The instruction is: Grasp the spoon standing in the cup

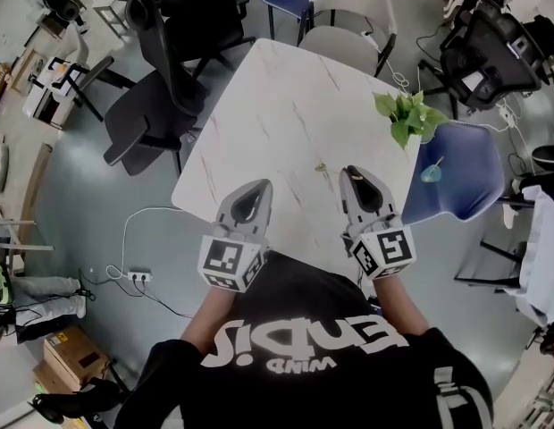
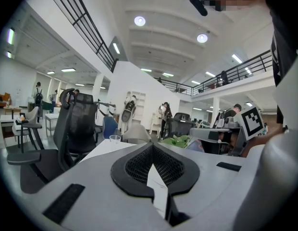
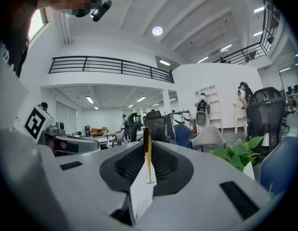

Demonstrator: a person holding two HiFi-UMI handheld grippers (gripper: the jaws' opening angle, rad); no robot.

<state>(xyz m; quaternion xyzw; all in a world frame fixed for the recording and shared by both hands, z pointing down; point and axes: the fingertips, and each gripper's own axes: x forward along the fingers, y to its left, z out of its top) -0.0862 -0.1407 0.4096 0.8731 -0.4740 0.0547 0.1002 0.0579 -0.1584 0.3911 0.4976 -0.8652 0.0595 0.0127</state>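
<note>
Nearest you, both grippers are held out side by side over the near edge of the table (image 1: pixel 286 105), their marker cubes just in front of your chest. Your left gripper (image 1: pixel 259 188) has its jaws brought together, and its own view shows nothing caught between the pads (image 2: pixel 152 146). Your right gripper (image 1: pixel 351 175) is clamped on the spoon (image 3: pixel 146 153). In the right gripper view the thin golden spoon stands upright, pinched between the closed jaws, with its upper end rising above the pads. It is in your gripper, clear of any cup.

Past the grippers the white marbled tabletop lies open. In the left gripper view a clear cup (image 2: pixel 115 138) stands on the table's far part, well apart from both grippers. I cannot make it out from your head camera.

At the table's right edge sits a leafy green plant (image 1: pixel 408 114), which also shows to the right in the right gripper view (image 3: pixel 238 158). A blue chair (image 1: pixel 456 172) stands just beside it. On the left side is a black office chair (image 1: pixel 161 105), and two pale chairs (image 1: pixel 348 34) stand at the far end.
</note>
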